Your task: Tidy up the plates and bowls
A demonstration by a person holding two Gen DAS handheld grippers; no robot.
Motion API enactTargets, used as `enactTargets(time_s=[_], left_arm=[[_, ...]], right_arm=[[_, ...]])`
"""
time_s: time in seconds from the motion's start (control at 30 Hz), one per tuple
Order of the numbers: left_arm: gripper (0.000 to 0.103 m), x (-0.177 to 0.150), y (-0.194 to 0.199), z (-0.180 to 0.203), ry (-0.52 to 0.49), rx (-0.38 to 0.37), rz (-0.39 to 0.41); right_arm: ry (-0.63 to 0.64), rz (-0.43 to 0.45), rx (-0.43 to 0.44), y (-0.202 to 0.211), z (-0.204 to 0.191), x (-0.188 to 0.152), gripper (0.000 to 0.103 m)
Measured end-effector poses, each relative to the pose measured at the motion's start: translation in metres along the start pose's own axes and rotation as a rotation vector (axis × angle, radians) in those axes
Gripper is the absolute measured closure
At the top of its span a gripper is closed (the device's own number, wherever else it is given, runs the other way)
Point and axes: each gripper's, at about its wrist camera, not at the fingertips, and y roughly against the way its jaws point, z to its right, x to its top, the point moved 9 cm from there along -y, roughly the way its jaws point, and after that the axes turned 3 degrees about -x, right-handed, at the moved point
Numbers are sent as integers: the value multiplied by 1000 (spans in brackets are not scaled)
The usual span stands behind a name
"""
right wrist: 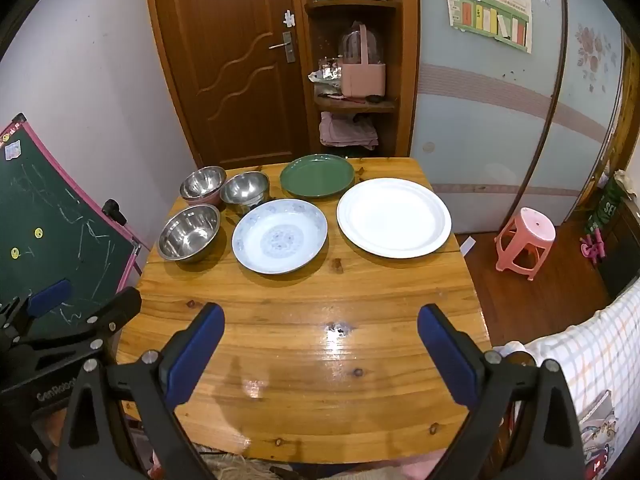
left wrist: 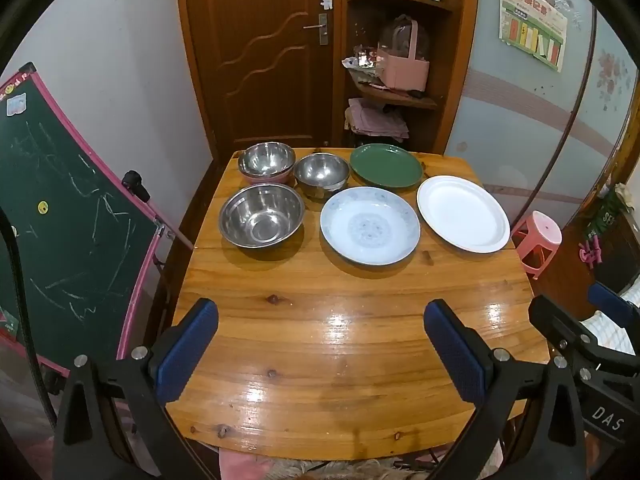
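left gripper (left wrist: 320,354) spread, empty, over table's (left wrist: 340,360) near edge | right gripper (right wrist: 320,350) spread, empty | far edge: three empty steel bowls (left wrist: 262,220) toward left corner, green plate (left wrist: 386,166), patterned plate (left wrist: 370,230), white plate (left wrist: 463,213) right

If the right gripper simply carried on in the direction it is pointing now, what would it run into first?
Most likely bare tabletop: the right gripper, jaws wide open and empty, angles down at the wood well short of the dishes. The blue-patterned plate lies farther along that line, though depth is hard to judge here.
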Motion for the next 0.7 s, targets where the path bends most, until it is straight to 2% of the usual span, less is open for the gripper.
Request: enactTargets(time_s=[0.27, 0.7], left_arm=[[1, -10, -4, 7, -21, -5, -4], [1, -4, -6, 7, -9, -15, -38]], right_arm=[[-6, -15, 0, -3, -1, -3, 5], [-8, -18, 5, -5, -1, -4, 5]])
